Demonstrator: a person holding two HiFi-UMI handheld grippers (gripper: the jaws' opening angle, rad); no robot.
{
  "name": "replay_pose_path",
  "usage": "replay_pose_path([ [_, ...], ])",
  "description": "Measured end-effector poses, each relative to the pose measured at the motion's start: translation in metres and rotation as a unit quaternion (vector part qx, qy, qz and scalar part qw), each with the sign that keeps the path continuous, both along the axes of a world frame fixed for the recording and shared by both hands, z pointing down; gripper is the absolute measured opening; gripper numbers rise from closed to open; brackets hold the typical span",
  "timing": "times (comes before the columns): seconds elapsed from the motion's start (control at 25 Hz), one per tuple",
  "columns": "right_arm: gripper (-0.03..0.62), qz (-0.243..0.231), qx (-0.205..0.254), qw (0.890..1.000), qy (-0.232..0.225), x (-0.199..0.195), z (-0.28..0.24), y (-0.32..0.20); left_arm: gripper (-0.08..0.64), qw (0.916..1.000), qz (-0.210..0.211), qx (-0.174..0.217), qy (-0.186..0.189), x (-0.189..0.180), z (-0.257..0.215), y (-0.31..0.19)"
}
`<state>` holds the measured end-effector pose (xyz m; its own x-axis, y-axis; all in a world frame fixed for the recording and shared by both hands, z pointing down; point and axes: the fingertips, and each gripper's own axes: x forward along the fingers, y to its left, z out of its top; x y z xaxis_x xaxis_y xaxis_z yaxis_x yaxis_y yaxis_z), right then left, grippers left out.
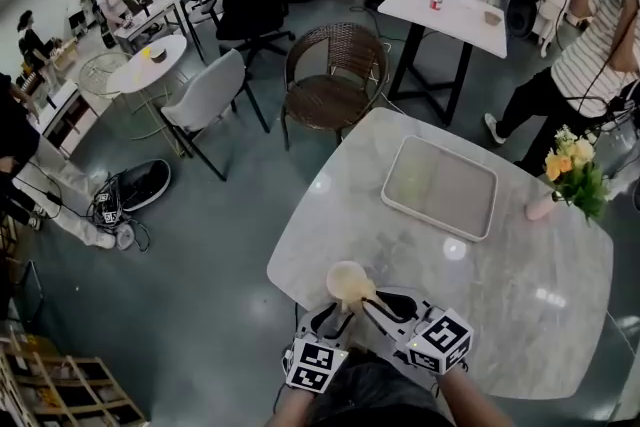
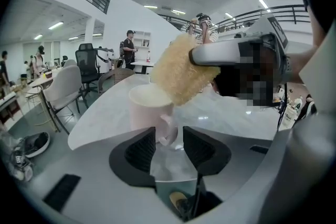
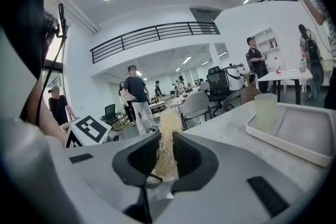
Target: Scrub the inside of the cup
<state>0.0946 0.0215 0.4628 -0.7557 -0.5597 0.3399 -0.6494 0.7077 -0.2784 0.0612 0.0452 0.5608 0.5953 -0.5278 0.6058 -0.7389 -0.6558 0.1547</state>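
A pale pink cup (image 1: 346,280) stands upright on the marble table (image 1: 520,285) near its front edge. In the left gripper view the cup (image 2: 148,108) sits just beyond my left gripper (image 2: 169,145), whose jaws stand apart on either side of the cup's handle (image 2: 169,132) without pressing it. My right gripper (image 3: 167,153) is shut on a yellow loofah scrubber (image 3: 169,128). The scrubber (image 2: 181,68) hangs over the cup's rim on its right side. From the head view both grippers, left (image 1: 335,317) and right (image 1: 383,305), sit close together behind the cup.
A white tray (image 1: 455,190) lies further back on the table, with a translucent tumbler (image 3: 265,108) in it. A vase of flowers (image 1: 575,177) stands at the table's right edge. Chairs, other tables and several people fill the room beyond.
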Motion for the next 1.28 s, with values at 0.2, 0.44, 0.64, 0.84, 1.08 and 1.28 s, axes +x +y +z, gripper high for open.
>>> replay_pose_path([
  [0.2,0.069,-0.027,0.006,1.000,0.011,-0.006,-0.003,-0.009,0.128,0.9999,-0.004,0.005,-0.011,-0.006,-0.004,-0.004],
  [0.44,0.068,-0.070,0.009,0.997,-0.008,-0.016,-0.009,-0.012,0.057,0.9995,-0.017,0.015,-0.021,-0.021,-0.004,-0.010],
  [0.64,0.069,-0.093,0.026,0.995,0.018,-0.019,-0.006,-0.023,0.057,0.9986,-0.005,0.030,-0.043,-0.029,-0.002,-0.018],
  [0.84,0.069,-0.169,0.057,0.974,0.138,-0.028,0.009,-0.027,0.057,0.9976,0.017,0.036,-0.057,-0.033,0.001,-0.022],
  [1.08,0.067,-0.223,0.017,0.946,0.232,-0.041,0.029,-0.036,0.057,0.9950,0.049,0.048,-0.073,-0.038,0.000,-0.033],
  [1.28,0.067,-0.261,0.005,0.914,0.312,-0.050,0.048,-0.038,0.057,0.9929,0.073,0.048,-0.080,-0.046,0.000,-0.047],
])
